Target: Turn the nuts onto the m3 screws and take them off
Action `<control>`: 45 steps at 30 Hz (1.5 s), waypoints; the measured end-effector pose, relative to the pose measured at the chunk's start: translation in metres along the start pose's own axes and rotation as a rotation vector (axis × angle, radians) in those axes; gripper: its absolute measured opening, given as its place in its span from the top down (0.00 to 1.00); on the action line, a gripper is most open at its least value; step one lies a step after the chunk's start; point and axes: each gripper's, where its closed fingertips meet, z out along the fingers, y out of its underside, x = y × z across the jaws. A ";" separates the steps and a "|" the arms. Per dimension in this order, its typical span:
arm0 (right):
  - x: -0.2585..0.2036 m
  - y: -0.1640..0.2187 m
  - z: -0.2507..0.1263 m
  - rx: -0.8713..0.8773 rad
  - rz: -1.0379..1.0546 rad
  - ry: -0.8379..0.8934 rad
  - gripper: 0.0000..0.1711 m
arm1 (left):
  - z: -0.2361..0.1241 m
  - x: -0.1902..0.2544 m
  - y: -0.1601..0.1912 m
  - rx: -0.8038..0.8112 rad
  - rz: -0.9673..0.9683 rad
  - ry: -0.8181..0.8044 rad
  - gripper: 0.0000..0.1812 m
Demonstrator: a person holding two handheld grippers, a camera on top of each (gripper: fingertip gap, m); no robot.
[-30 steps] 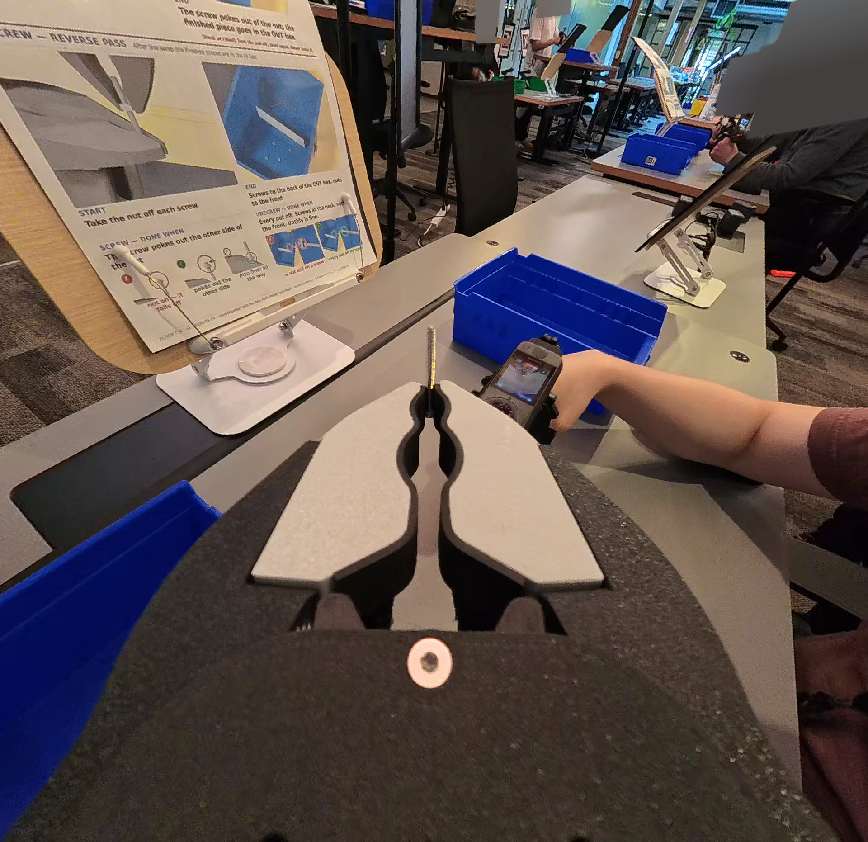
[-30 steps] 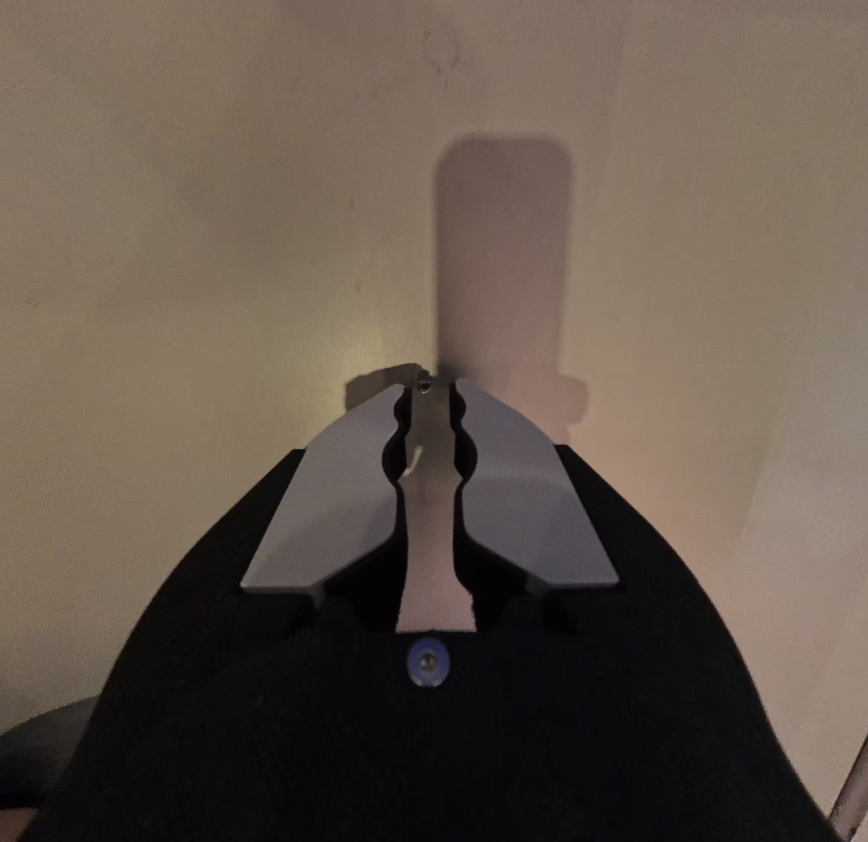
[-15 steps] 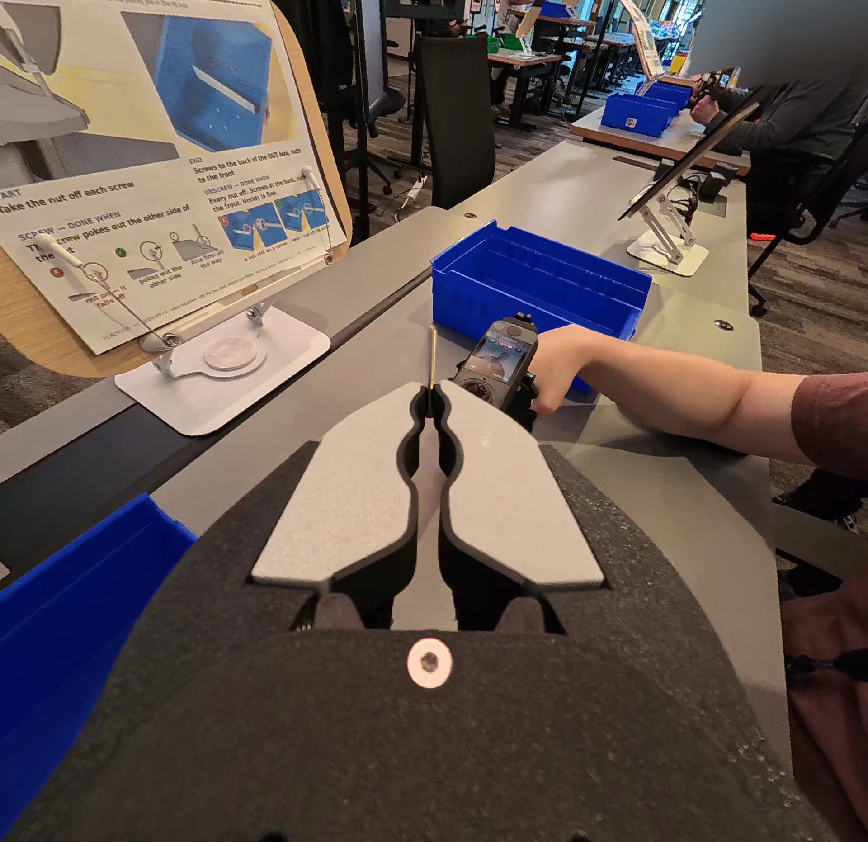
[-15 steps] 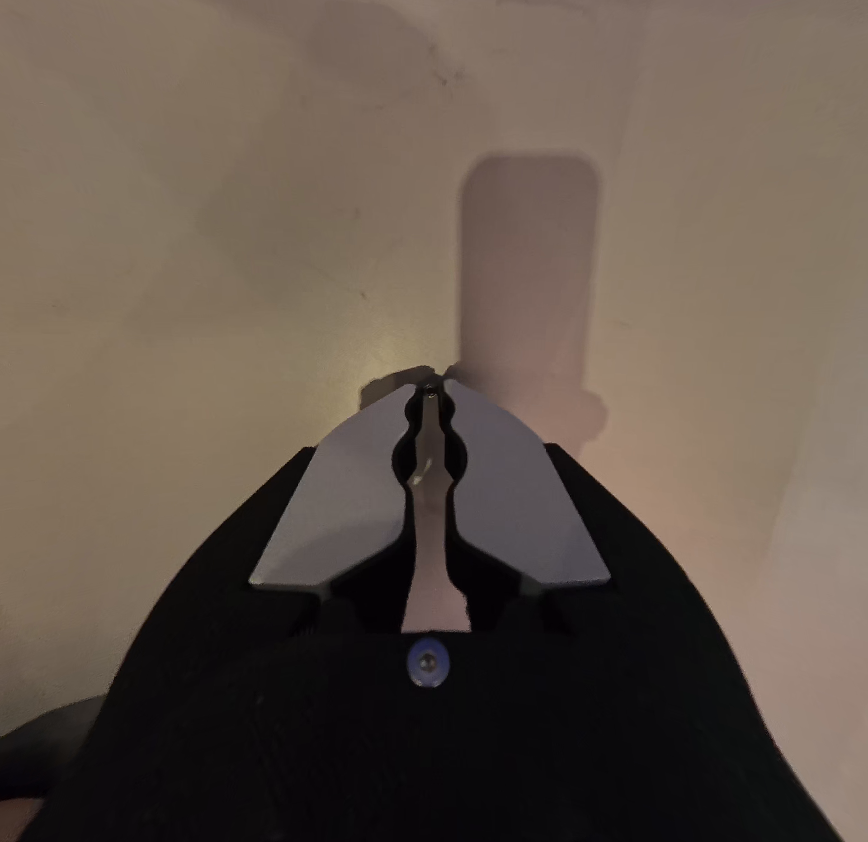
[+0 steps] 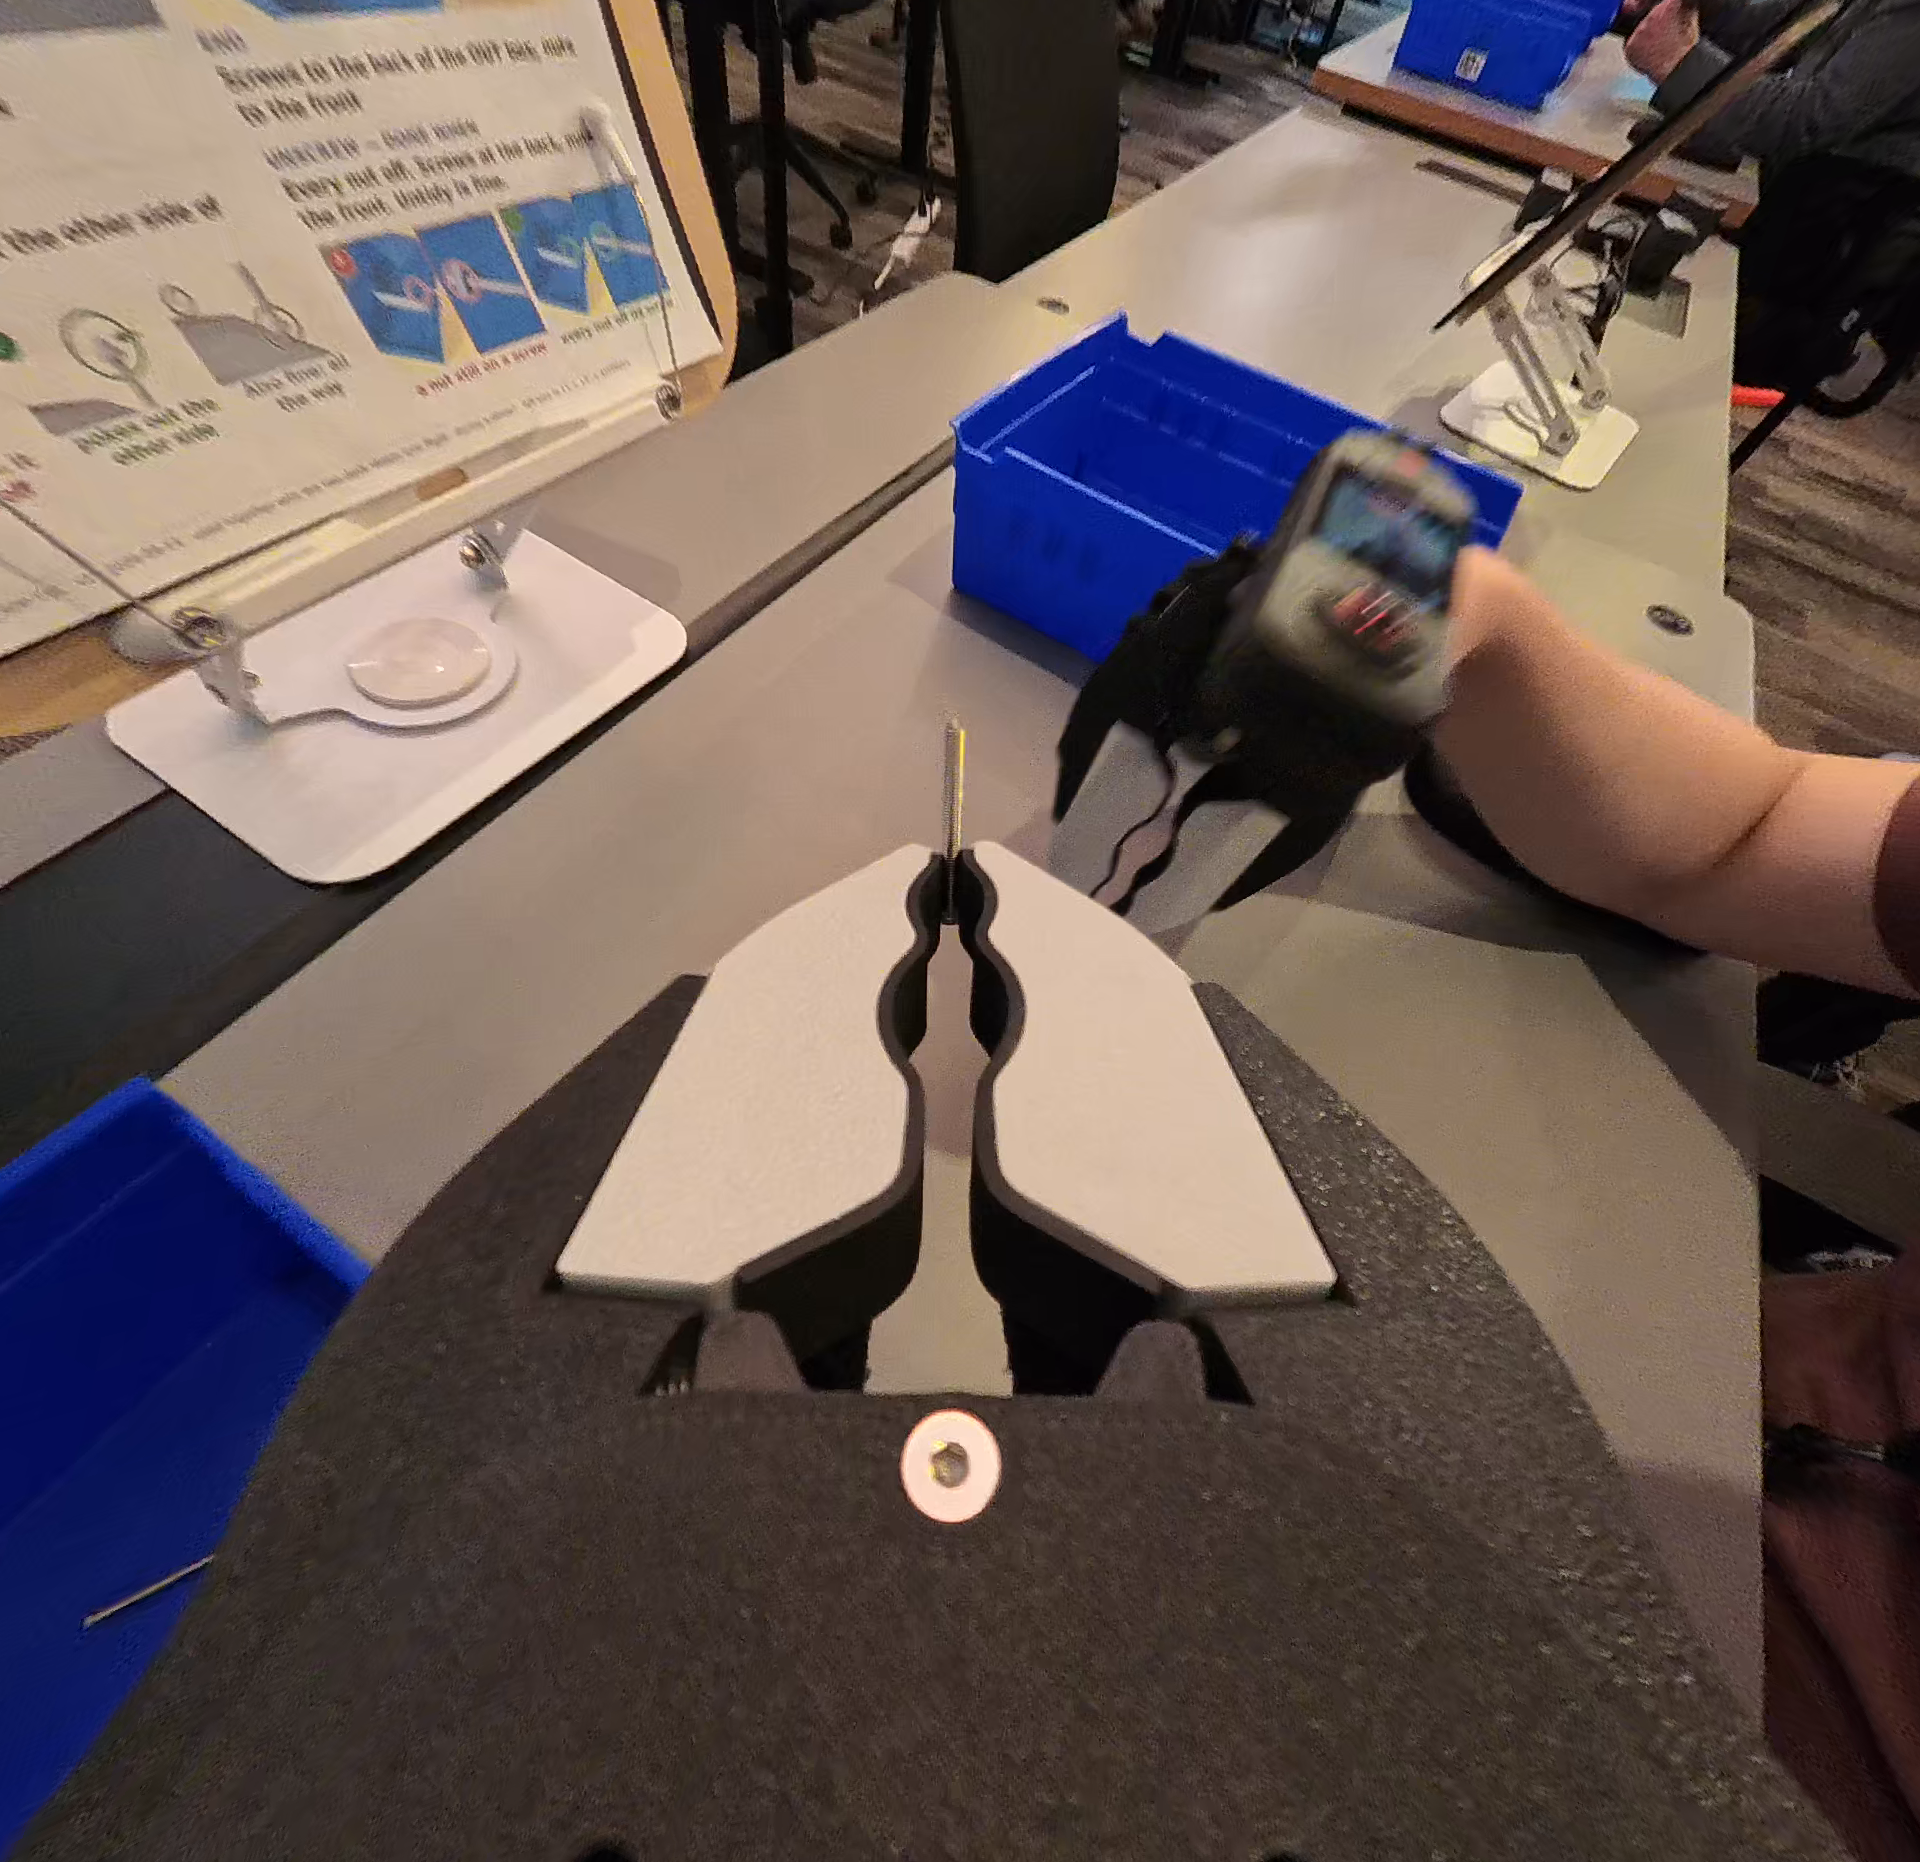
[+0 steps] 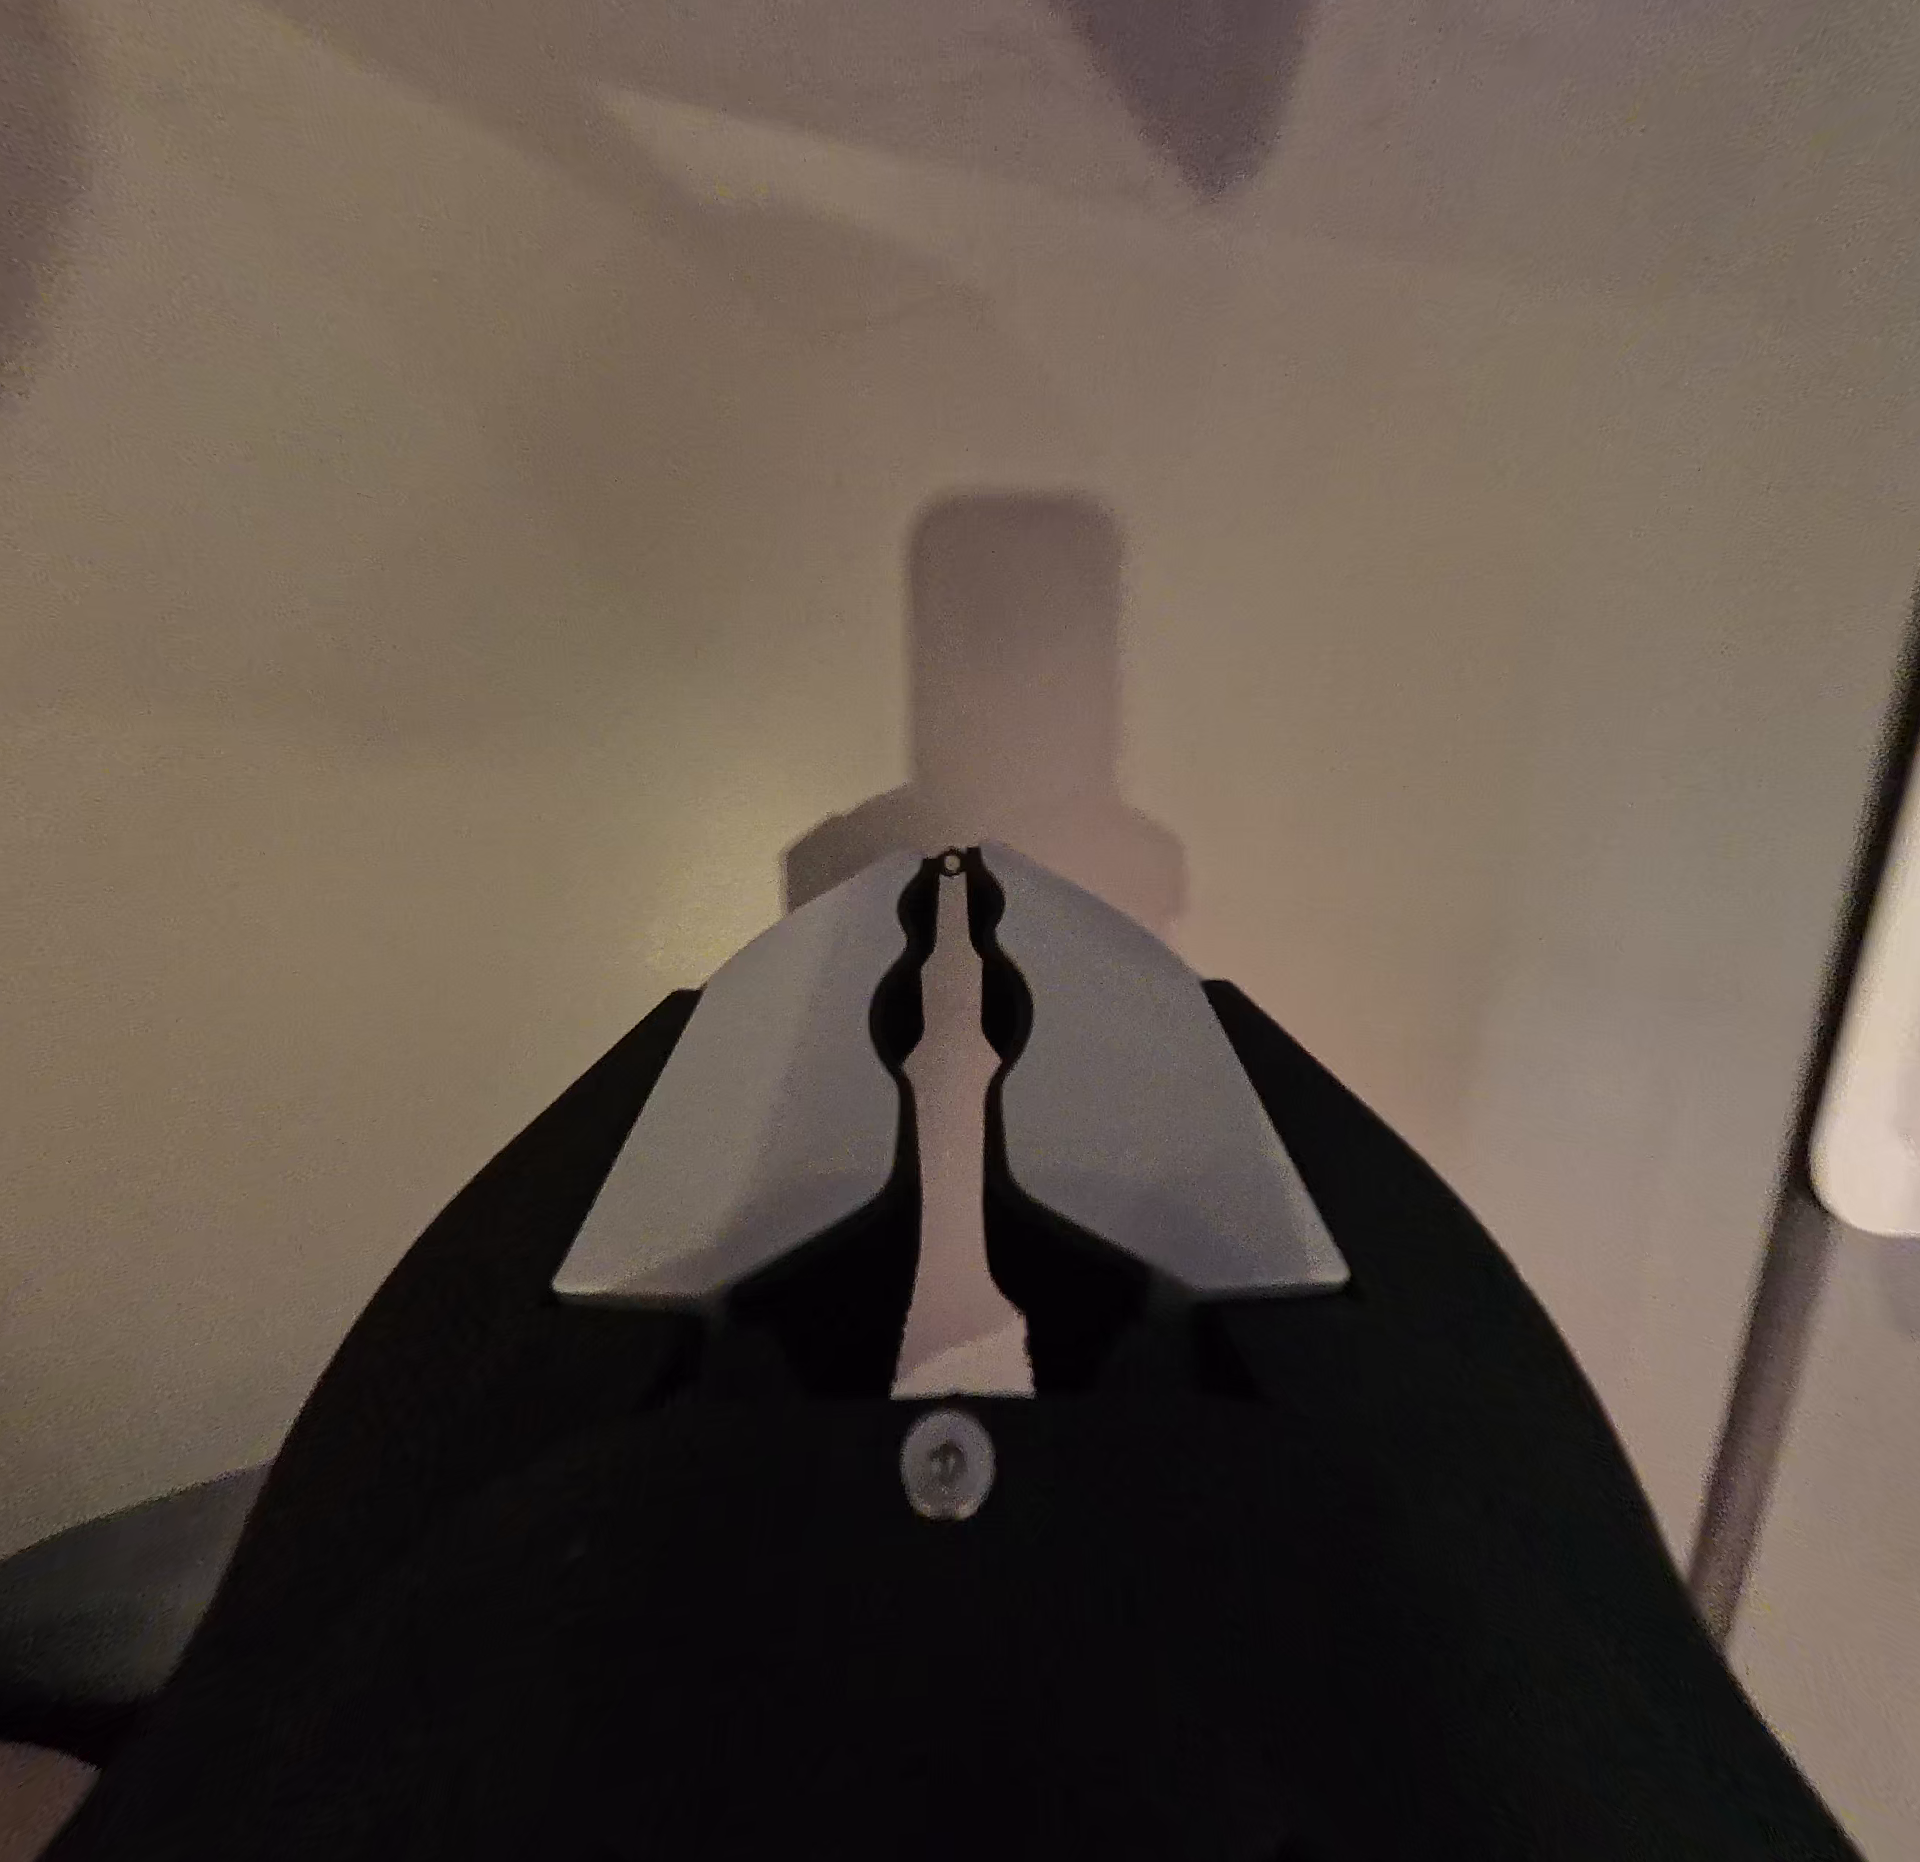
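Note:
My left gripper (image 5: 951, 862) is shut on a thin M3 screw (image 5: 952, 789) that stands up out of the fingertips above the grey table (image 5: 727, 804). My right gripper (image 6: 953, 856) is shut on a tiny nut (image 6: 953, 860) pinched at the very tips, seen against a pale surface. In the left wrist view the right gripper (image 5: 1122, 773) is a blurred black shape just right of the screw, held by a hand (image 5: 1496, 659), with its fingers pointing down to the left.
A blue bin (image 5: 1143, 493) stands behind the right gripper. Another blue bin (image 5: 125, 1345) at the near left holds a loose screw (image 5: 145, 1594). An instruction sheet on a white stand (image 5: 395, 690) is at the back left. A tablet stand (image 5: 1538, 399) is at the far right. My hands' fingertips stand some 20 centimeters from each other.
The right gripper closed from slightly open onto the nut, then lifted away from the far bin and swung left toward the screw. The left gripper kept hold of the screw and tipped downward.

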 end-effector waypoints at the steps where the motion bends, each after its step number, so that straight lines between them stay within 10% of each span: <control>1: -0.002 -0.007 -0.013 0.037 -0.010 0.022 0.96 | 0.007 0.001 0.003 -0.017 0.005 -0.001 0.99; 15: -0.024 -0.016 -0.141 0.348 0.002 0.146 0.97 | 0.117 0.080 0.041 0.016 0.251 0.169 0.99; 45: -0.029 0.002 -0.113 0.279 0.014 0.003 0.96 | 0.129 0.108 0.058 -0.020 0.424 0.191 0.99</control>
